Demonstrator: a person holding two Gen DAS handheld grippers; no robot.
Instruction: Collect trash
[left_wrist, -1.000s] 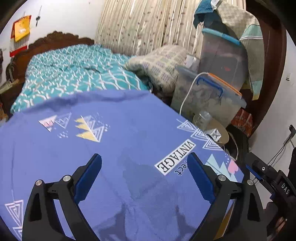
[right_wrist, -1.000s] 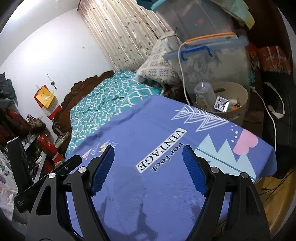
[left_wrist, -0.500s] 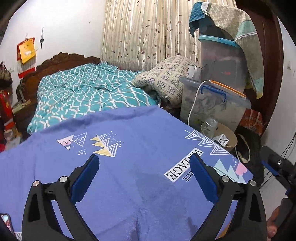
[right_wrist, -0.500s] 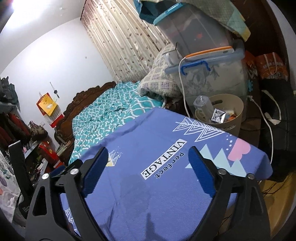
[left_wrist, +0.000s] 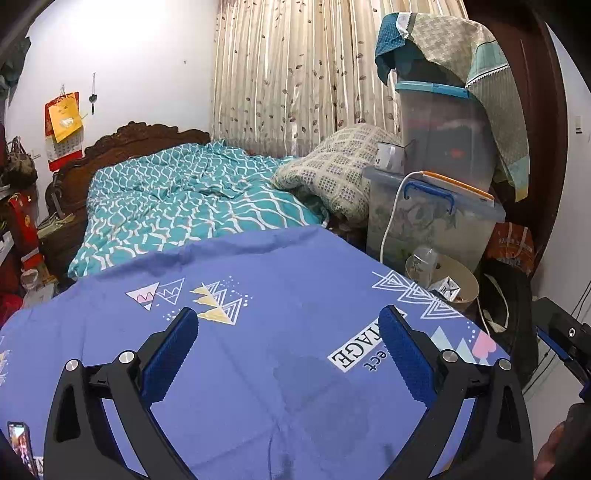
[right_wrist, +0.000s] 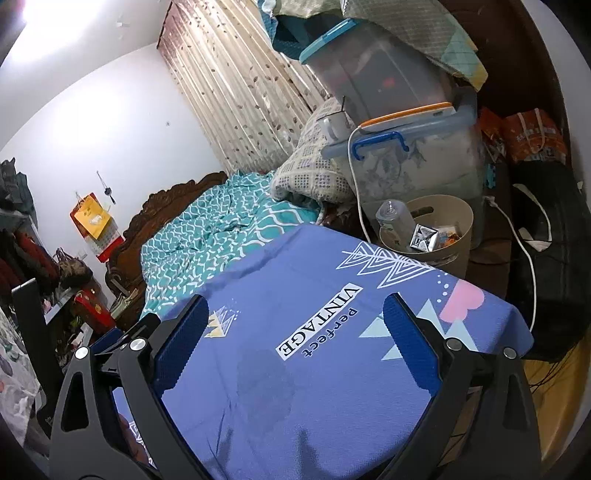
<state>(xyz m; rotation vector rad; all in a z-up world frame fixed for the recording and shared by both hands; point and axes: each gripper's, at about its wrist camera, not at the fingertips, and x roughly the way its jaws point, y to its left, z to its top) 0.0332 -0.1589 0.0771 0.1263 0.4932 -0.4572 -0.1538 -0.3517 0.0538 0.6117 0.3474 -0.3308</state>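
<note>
Both tools, left tool (left_wrist: 288, 339) and right tool (right_wrist: 293, 328), hang wide apart and hold nothing above a table under a blue cloth (left_wrist: 258, 266). Past the table's far corner stands a tan bin (right_wrist: 448, 212) containing a clear plastic bottle (right_wrist: 395, 218), a silver wrapper (right_wrist: 424, 236) and small colorful scraps. Behind it sit stacked plastic boxes (right_wrist: 410, 173). Only the right view looks down into the bin; the left view shows more of the teal bed (left_wrist: 192, 206).
</note>
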